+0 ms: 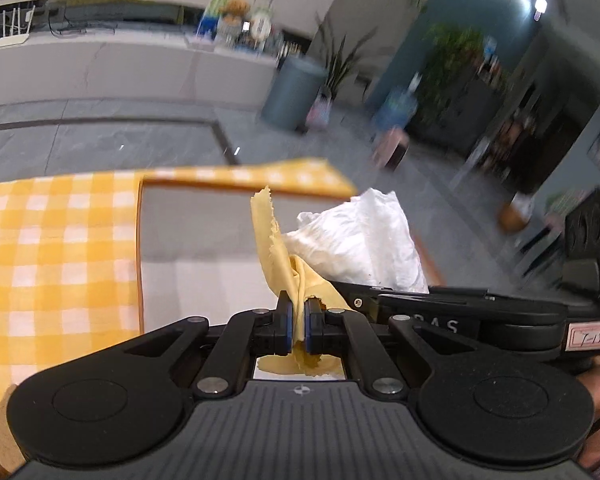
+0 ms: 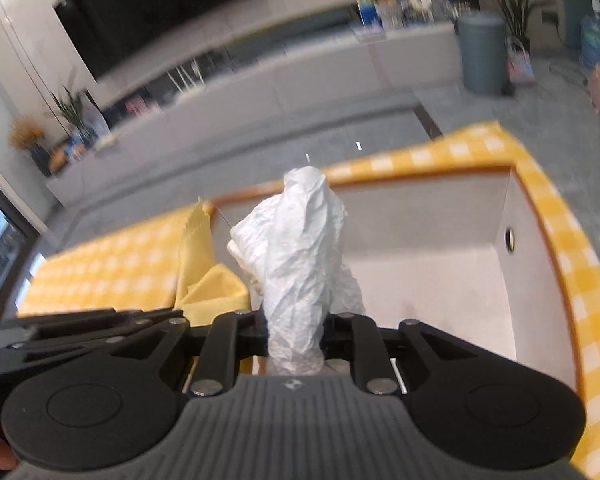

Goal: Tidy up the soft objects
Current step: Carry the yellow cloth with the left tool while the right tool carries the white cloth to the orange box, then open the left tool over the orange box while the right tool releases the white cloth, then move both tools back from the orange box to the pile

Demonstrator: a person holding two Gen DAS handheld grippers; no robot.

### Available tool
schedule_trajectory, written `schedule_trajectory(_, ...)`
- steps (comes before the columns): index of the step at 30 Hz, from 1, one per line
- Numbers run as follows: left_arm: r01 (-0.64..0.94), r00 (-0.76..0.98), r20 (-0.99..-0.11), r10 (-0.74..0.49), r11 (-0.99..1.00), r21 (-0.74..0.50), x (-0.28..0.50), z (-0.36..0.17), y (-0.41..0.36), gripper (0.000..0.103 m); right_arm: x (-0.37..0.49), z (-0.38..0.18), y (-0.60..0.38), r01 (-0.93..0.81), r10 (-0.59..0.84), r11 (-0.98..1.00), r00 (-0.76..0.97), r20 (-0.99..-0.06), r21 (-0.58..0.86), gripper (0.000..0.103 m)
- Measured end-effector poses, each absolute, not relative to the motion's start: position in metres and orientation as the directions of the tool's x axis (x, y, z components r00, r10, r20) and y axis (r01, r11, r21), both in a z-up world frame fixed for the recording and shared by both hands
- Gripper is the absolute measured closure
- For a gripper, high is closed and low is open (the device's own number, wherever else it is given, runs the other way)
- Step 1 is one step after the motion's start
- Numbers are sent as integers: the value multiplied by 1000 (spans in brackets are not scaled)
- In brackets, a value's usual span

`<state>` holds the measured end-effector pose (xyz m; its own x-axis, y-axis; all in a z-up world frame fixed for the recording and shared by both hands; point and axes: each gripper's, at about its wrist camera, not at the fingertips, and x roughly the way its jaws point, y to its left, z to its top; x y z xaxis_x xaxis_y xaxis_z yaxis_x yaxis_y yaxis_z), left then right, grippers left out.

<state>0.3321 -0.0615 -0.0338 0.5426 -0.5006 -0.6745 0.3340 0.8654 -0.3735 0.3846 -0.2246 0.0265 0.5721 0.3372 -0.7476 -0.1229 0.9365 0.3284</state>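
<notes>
My left gripper is shut on a thin yellow cloth that stands up from the blue pads and curls over at its top. My right gripper is shut on a crumpled white cloth that rises in a tall bunch between its fingers. Both hang over a white box with an orange rim, set among yellow checked fabric. The white cloth also shows in the left wrist view, just right of the yellow one, and the yellow cloth shows left of the white one in the right wrist view.
The box has a small round hole in its right wall. Behind lie a grey tiled floor, a long white counter, a grey bin and potted plants. The right gripper's body crosses the left wrist view at lower right.
</notes>
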Motion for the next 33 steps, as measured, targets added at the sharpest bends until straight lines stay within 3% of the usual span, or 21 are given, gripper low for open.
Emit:
schedule_trajectory(8, 346, 462, -795, -393, 905, -247, 337, -57, -82, 97, 400, -18, -223, -92, 299, 953, 432, -851, 288, 82)
schedule_trajectory(14, 335, 453, -818, -356, 918, -215, 331, -61, -84, 94, 399, -27, -221, -133, 255, 967, 405, -878, 219, 72)
schedule_trajectory(17, 320, 446, -824, -349, 922, -217, 331, -61, -76, 78, 396, -23, -220, -150, 216, 974, 403, -890, 168, 65)
schedule_trajectory(19, 309, 457, -811, -365, 920, -241, 327, -57, -69, 70, 395, -20, -223, -147, 197, 978, 416, -888, 148, 53)
schedule_trajectory(22, 293, 481, -786, -388, 916, -273, 320, -45, -61, 43, 391, -12, -228, -140, 194, 979, 435, -879, 147, 48)
schedule_trajectory(24, 288, 512, -763, -393, 916, -279, 315, -35, -55, 35, 385, -4, -230, -141, 192, 980, 446, -874, 144, 41)
schedule_trajectory(33, 319, 602, -645, -470, 882, -346, 282, 8, -47, 19, 345, 44, -225, -210, 209, 971, 525, -825, 112, 31)
